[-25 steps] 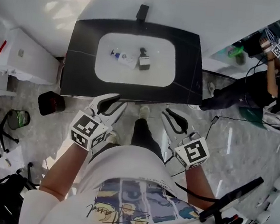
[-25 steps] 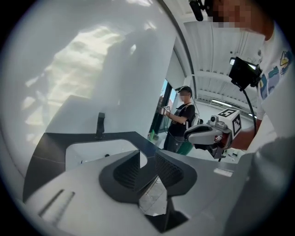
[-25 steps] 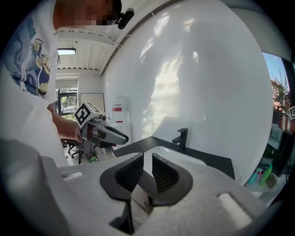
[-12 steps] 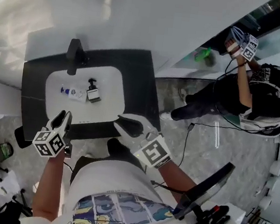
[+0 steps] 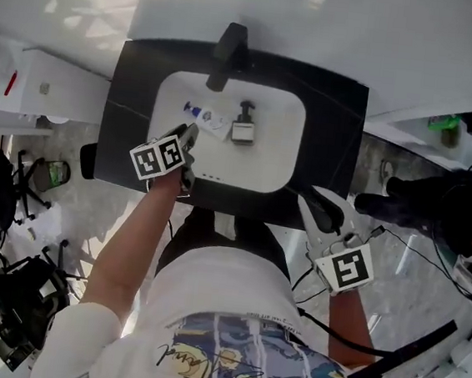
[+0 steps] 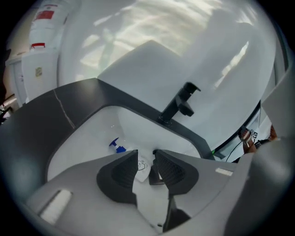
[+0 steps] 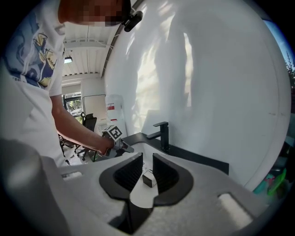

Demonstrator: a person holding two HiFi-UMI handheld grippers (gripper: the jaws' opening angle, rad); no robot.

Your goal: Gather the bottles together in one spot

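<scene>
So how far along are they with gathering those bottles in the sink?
Barely begun. Done: nothing obvious. The blue-capped bottle and the pump bottle lie in the basin, close but apart. In hand: the left gripper hangs over the basin's near rim, its jaws just opening, nothing between them. The right gripper is open and empty, off to the side. Left: grasp a bottle and set the two together.

The person wears a white short-sleeved T-shirt (image 5: 225, 296) printed across the front with a blue-toned cartoon panel and a line of black cursive script beside it, over dark trousers (image 5: 218, 239). The left hand-held gripper (image 5: 190, 135) and the right hand-held gripper (image 5: 318, 203) each have a light grey body, black jaws lined with ribbed pads, and a white cube with black square markers. A thin black cable (image 5: 319, 327) crosses the shirt near the right one
</scene>
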